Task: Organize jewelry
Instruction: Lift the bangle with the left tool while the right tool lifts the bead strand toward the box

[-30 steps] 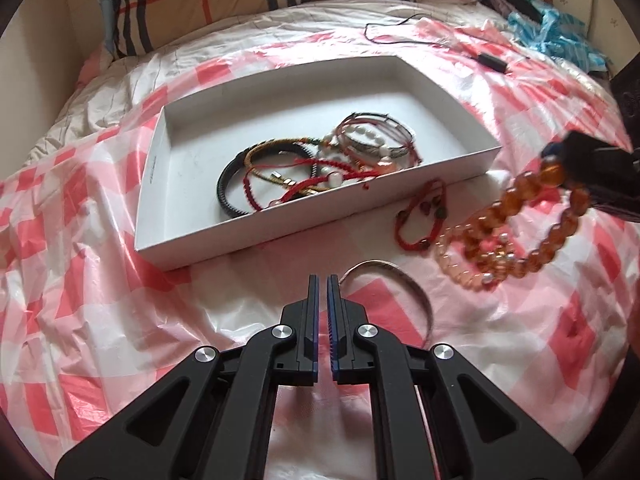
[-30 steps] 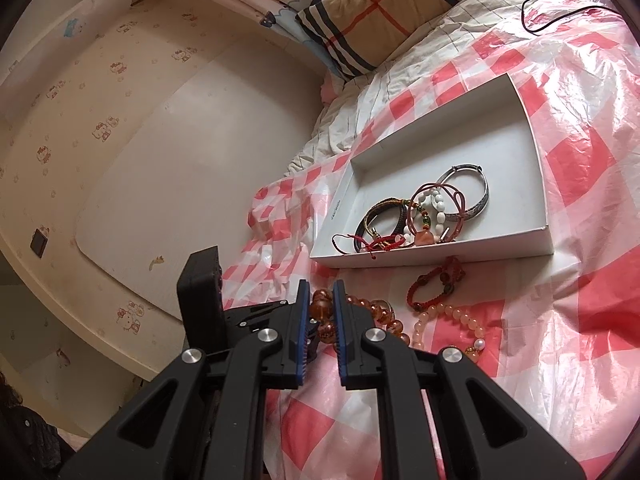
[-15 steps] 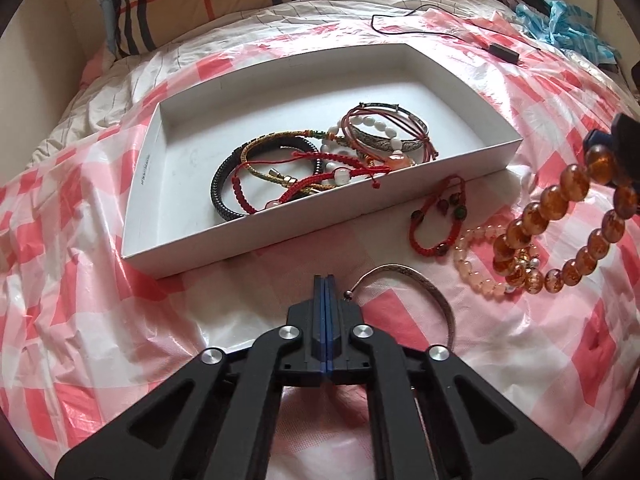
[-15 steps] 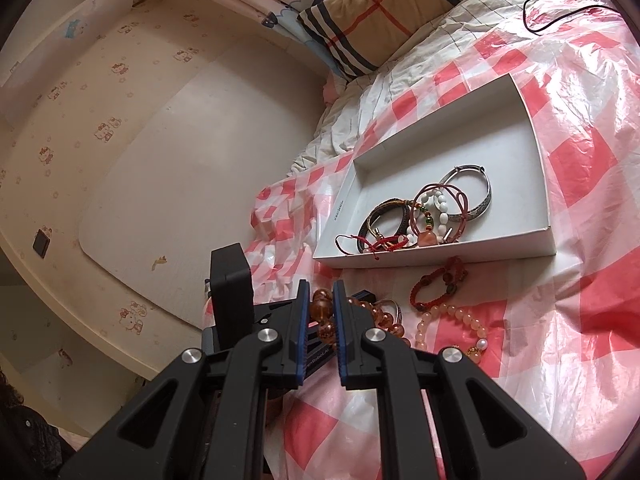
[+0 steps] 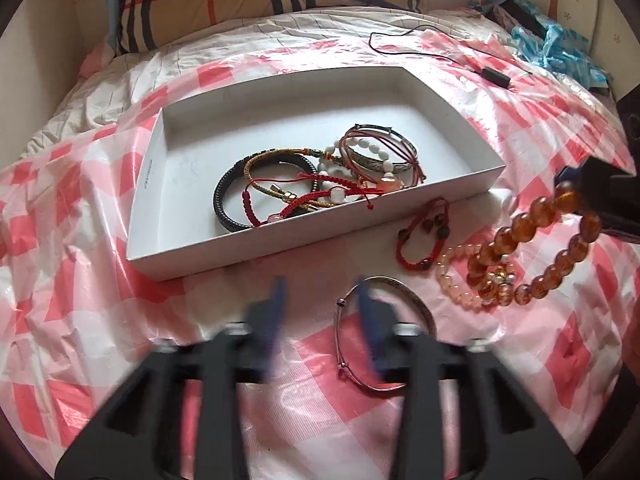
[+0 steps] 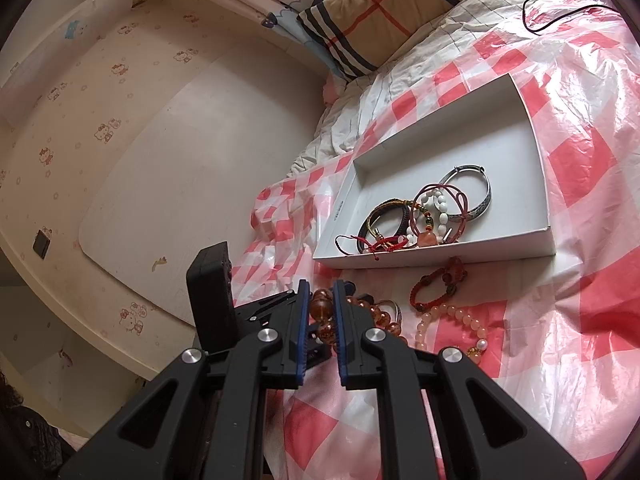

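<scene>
left tool just opening, empty, above silver bangle

Bare red-checked plastic sheet lay open before my path; a thin silver bangle and the shallow white cardboard tray blocked ahead.

Both wrist views look down, close, sharing the white tray.

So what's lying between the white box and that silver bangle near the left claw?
Only bare checkered sheet between white box and silver bangle, per left wrist view.
</scene>
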{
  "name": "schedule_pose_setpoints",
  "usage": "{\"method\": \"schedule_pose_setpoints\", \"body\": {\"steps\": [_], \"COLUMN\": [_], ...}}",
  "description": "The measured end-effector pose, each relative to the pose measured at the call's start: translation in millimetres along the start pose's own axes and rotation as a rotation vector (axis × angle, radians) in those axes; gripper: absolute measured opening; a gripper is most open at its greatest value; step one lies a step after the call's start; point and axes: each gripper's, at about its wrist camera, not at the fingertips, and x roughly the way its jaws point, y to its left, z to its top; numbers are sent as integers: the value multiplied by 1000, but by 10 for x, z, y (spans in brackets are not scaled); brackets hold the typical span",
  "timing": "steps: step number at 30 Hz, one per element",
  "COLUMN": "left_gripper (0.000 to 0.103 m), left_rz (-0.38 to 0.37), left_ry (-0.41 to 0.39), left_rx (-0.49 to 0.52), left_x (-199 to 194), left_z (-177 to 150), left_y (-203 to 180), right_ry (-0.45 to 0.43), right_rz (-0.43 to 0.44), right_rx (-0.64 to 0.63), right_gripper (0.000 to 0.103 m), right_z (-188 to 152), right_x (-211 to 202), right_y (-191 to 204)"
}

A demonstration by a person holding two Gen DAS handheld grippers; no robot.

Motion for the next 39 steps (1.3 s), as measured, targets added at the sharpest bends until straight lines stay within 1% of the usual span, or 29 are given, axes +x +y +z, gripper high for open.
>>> {"method": "schedule_pose_setpoints", "body": {"steps": [1, 3, 4, 6, 7, 12, 15, 17, 18, 19, 20, 21, 23, 28, 31, 32, 33, 34, 35, 37, 39], "left_gripper": [50, 48, 43, 9, 6, 4, 4, 4, 4, 4, 4, 4, 4, 4, 4, 4, 4, 4, 4, 4, 4], "left_rz": [11, 17, 24, 23, 31, 6, -10, -21, -26, -27, -27, -28, -31, -35, -38, -39, -41, -42, -43, -44, -51], "left_ry": [-5, 27, 38, 51, 53, 34, 12, 3, -1, -4, -7, -10, -18, -32, -34, -36, -37, -38, -40, -45, -52], "left_rx": [11, 28, 32, 40, 49, 32, 0, -20, -29, -36, -41, -45, -56, -76, -83, -83, -83, -83, -83, -85, -93], "left_x": [17, 91, 123, 153, 147, 37, -58, -96, -112, -126, -136, -149, -181, -241, -252, -254, -258, -262, -266, -279, -298], "left_z": [-10, -27, -36, -42, -37, -33, -10, 3, 7, 10, 11, 12, 14, 25, 27, 29, 30, 29, 32, 36, 36], "left_y": [-24, -59, -68, -87, -99, -69, -1, 49, 75, 98, 112, 128, 157, 216, 233, 232, 230, 226, 223, 227, 239], "right_ry": [0, -1, 0, -1, -3, -20, -10, 9, 24, 36, 48, 62, 104, 187, 249, 256, 255, 251, 243, 218, 191], "right_rz": [1, 3, 4, 6, 9, 35, 14, -20, -33, -54, -95, -153, -243, -367, -491, -512, -520, -510, -498, -465, -395], "right_rx": [0, 0, -1, 0, 2, 6, 2, -10, -10, -14, -27, -50, -82, -163, -213, -233, -248, -252, -246, -226, -178], "right_gripper": [13, 13, 13, 13, 13, 13, 13, 13, 16, 20, 28, 32, 32, 32, 30, 28, 24, 17, 14, 13, 13], "right_z": [2, -1, -1, -2, -3, 10, 8, 5, -1, -10, -21, -37, -76, -182, -258, -281, -289, -289, -282, -257, -220], "right_x": [-4, 6, 6, 6, 6, -23, -6, 18, 36, 51, 72, 94, 173, 420, 614, 650, 665, 660, 637, 564, 485], "right_y": [-2, 2, 3, 4, 5, 14, 15, 17, 9, 4, 8, 16, 7, 22, -22, -22, -8, 0, -2, -11, -33]}}
